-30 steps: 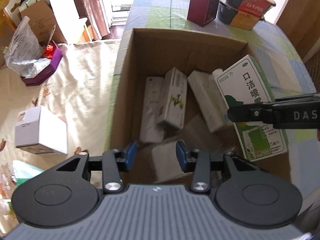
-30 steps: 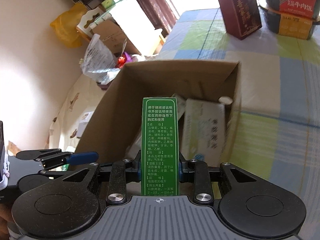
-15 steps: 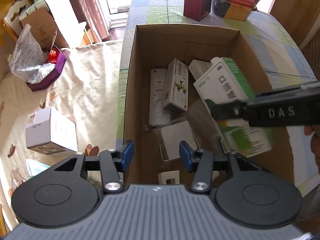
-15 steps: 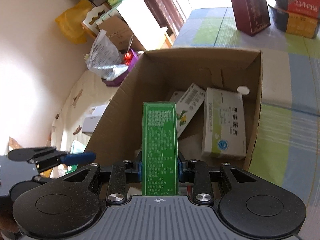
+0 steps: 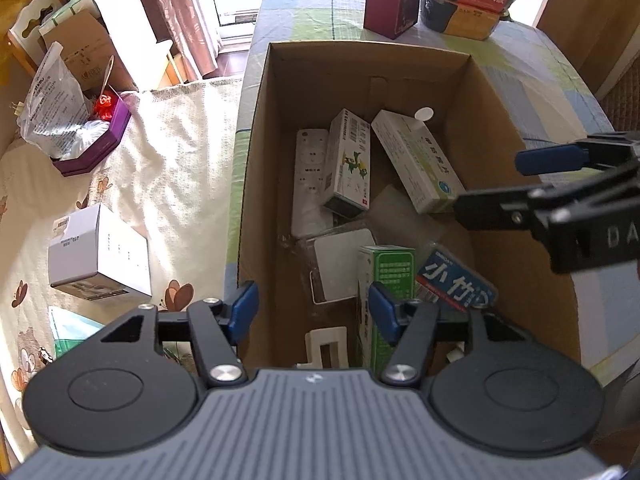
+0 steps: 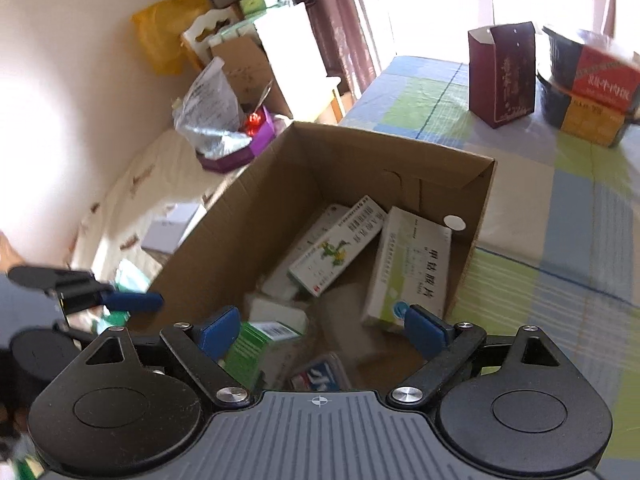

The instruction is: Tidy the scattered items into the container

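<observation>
Sunlit checked table (image 5: pixel 520 64) carries the cardboard box (image 5: pixel 256 152), where the green medicine box (image 5: pixel 386 276) now lies among other packs, both the left hand-held gripper (image 5: pixel 313 312) and right hand-held gripper (image 6: pixel 320 330) spread empty, while a white box (image 5: pixel 98 256) on the cream cloth beside it remains outside.

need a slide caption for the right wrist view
Open right claw above a cardboard box of medicine packs, green pack lying inside.
</observation>
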